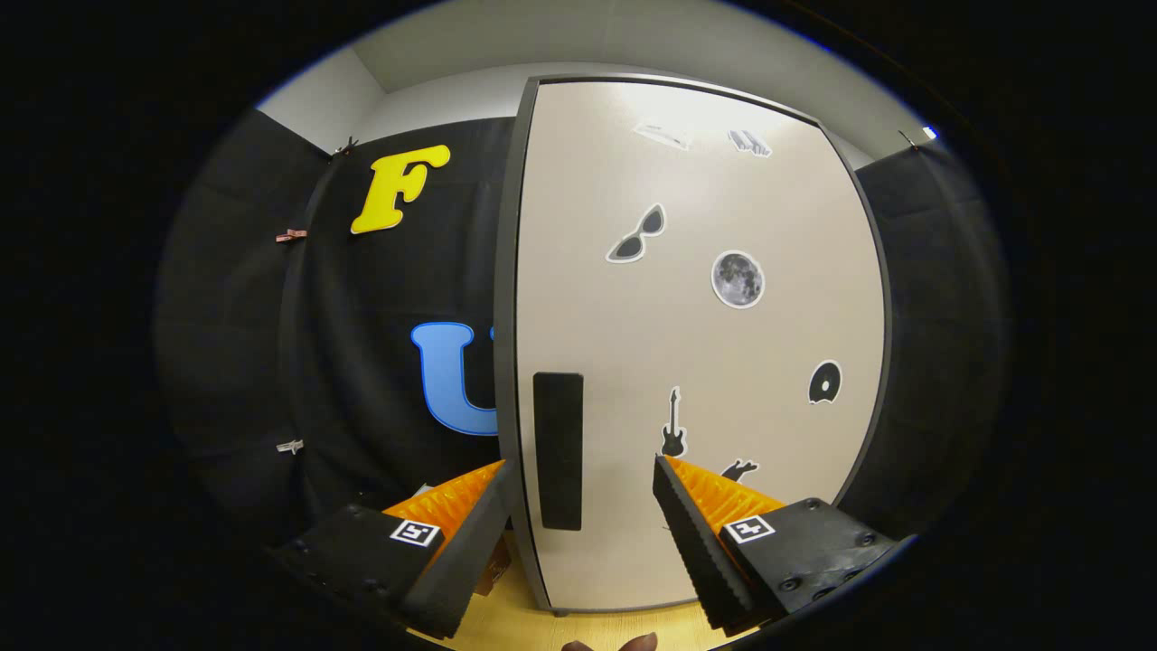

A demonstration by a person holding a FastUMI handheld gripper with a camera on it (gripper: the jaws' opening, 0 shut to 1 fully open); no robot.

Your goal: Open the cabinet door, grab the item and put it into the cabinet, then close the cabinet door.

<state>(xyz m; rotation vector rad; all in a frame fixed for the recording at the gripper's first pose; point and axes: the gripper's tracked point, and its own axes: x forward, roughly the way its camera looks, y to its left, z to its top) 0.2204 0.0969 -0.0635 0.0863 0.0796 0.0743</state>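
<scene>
The tool [578, 506] is held wide open with nothing gripped. Its left finger [461, 551] is seen just beside the door's free edge, and its right finger [700, 542] in front of the door face. Between them, a little ahead, the handle [558, 450] is set upright on the door [696, 362], close to that left edge. The cabinet is shut, so opening is judged to be the step in hand.

For a clean pull, the tool should be carried straight forward until the handle is centred between the fingers, then closed on its two long sides. Because the hinge is judged to lie on the right, the pull is best swung in an arc rather than drawn straight back, so that the grip is not twisted off.

Stickers are scattered over the door to the right of the handle. The desk [506, 624] is glimpsed below; a small brownish thing by the left finger is perhaps the item, but it cannot be made out.
</scene>
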